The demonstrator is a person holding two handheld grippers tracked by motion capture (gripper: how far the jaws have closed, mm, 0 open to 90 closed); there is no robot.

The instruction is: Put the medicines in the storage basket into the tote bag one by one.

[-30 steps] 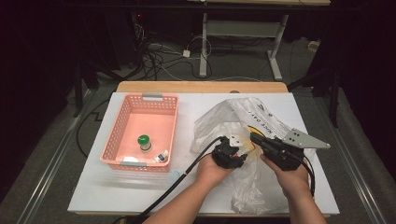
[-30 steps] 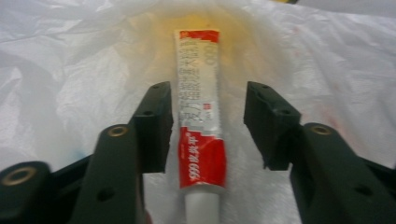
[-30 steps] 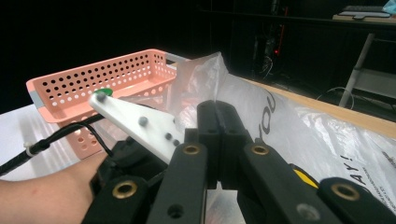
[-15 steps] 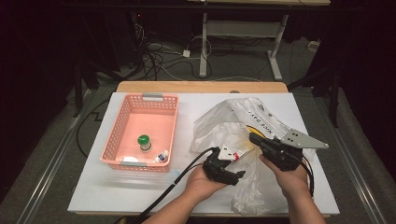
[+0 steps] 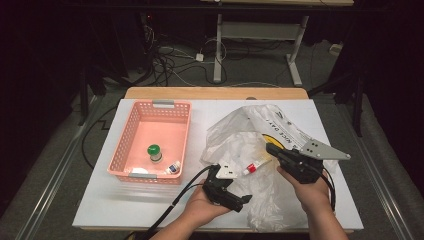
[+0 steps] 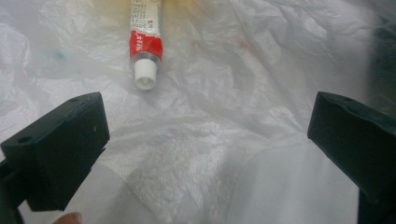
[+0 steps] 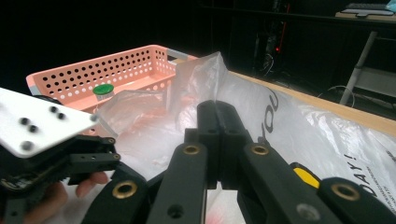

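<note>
Tube [image 6: 145, 49] lies cap-first on the crumpled plastic bag [image 5: 235, 137], just released as the left hand-held gripper [image 5: 239, 200] jaws have been opening wide, while the right hand-held gripper [image 5: 274, 150] pinches the bag, steadying it.

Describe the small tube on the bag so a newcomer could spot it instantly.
Start at the crumpled clear plastic bag right of the pink basket. On its near part, between the two grippers, lies the tube: white with a red band and a white cap, the bag's one red-and-white item.
</note>
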